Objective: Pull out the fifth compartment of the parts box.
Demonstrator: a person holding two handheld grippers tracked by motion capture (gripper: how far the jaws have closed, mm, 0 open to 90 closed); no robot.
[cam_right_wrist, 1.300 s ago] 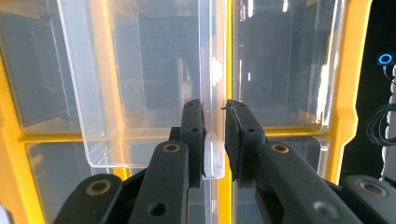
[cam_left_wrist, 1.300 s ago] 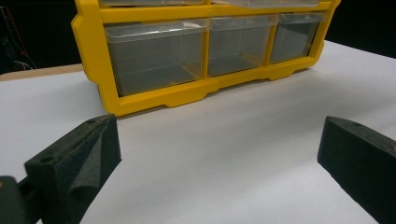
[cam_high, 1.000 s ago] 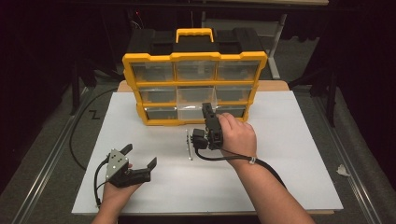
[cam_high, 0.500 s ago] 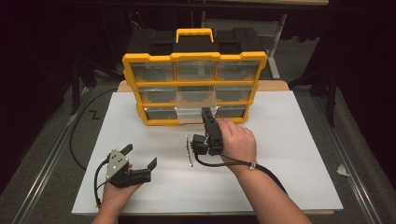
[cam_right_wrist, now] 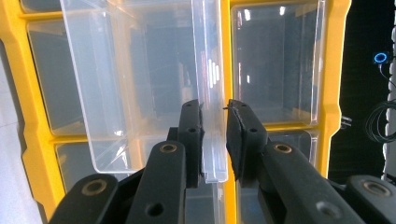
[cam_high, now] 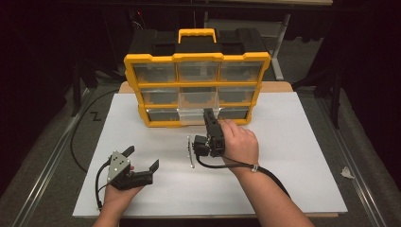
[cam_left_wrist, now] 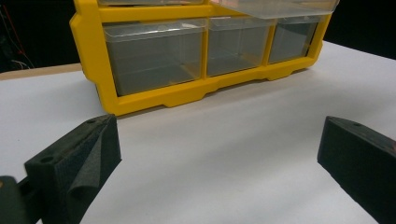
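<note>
Straddling a clear plastic drawer: right gripper fingers.

A yellow plastic organiser with a smooth, slightly glossy frame holds clear, glossy plastic drawers on a matt white paper-like sheet over a wooden board. The right gripper has matt black jaws; the left gripper's pads look rough, foam-like.

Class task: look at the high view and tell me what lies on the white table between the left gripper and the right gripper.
In the high view, a thin metal rod lies on the white table, between the left gripper and the right gripper.
</note>
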